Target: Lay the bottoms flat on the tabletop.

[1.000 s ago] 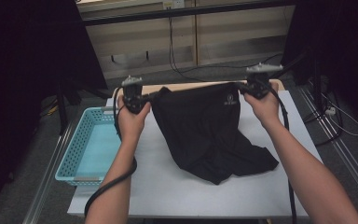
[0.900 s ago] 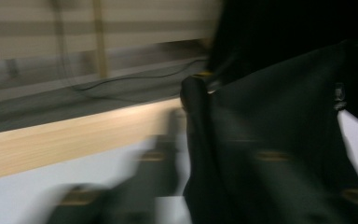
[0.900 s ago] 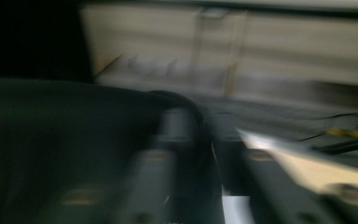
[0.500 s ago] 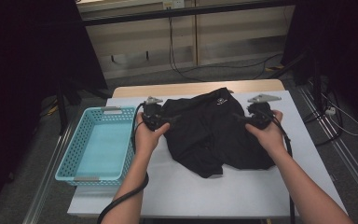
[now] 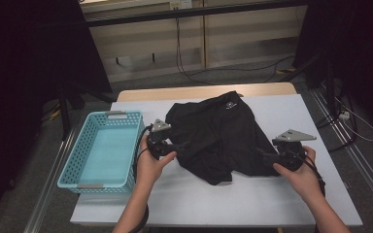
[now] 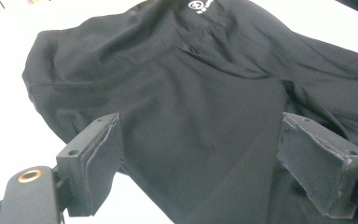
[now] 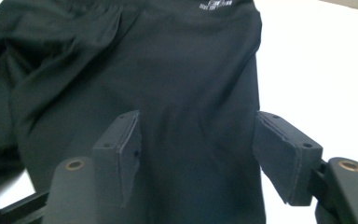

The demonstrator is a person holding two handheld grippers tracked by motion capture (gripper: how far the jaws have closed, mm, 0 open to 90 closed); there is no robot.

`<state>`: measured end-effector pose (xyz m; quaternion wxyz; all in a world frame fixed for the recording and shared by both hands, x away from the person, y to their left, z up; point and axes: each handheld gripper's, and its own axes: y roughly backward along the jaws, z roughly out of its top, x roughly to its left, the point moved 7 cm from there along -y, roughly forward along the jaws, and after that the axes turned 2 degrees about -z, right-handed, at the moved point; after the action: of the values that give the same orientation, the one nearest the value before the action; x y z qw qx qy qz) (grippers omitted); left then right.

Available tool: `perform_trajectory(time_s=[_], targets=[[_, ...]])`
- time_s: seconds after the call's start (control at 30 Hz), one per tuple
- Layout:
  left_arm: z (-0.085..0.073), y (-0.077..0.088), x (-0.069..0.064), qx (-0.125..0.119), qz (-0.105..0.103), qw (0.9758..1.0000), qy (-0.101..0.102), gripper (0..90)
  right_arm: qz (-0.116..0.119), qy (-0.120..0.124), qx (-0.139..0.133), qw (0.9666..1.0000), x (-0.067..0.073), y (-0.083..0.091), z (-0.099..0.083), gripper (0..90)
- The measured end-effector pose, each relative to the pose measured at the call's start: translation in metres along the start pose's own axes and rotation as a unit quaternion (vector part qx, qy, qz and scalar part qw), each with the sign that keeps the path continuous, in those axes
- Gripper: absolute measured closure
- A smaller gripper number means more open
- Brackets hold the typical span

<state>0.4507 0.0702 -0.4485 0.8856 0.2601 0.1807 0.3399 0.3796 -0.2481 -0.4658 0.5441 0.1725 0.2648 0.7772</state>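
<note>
Left hand-held gripper [image 5: 180, 144] gapes — black garment [image 5: 223, 131] between its jaws

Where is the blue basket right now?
In the high view, the blue basket sits at the table's left edge, just left of the left hand-held gripper.

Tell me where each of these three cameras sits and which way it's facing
High view: above the person's side, looking forward and down on the white table, black garment and blue basket; forearms, hands and both hand-held grippers show.
Left gripper view: rides the left hand-held gripper, looking along its open jaws over the garment.
Right gripper view: rides the right hand-held gripper, jaws open, facing the garment.
Shared: all three show the garment's white logo.
</note>
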Motion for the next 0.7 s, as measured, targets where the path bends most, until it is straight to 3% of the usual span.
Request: perform_trajectory(time_s=[0.2,0.3,0.47,0.53,0.7], targets=[[-0.006,0.0,-0.004,0.002,-0.002,1.0,-0.002,14.9,-0.004,-0.001,0.008,1.0,-0.005,0.005,-0.014,38.5],[-0.007,0.0,-0.008,0.002,-0.001,1.0,-0.008,14.9,0.011,-0.013,0.0,0.9999,-0.004,0.01,-0.014,45.0],[-0.008,-0.002,-0.02,0.008,-0.013,0.9996,-0.026,14.9,0.034,0.01,0.012,0.9993,0.008,0.008,-0.019,53.6],[-0.008,-0.003,-0.025,0.007,-0.02,0.9994,-0.028,15.0,0.035,0.028,0.022,0.9988,0.013,0.006,-0.022,55.8],[-0.007,-0.003,-0.029,0.004,-0.024,0.9993,-0.028,15.0,0.039,0.046,0.05,0.9969,0.019,-0.005,-0.035,63.8]])
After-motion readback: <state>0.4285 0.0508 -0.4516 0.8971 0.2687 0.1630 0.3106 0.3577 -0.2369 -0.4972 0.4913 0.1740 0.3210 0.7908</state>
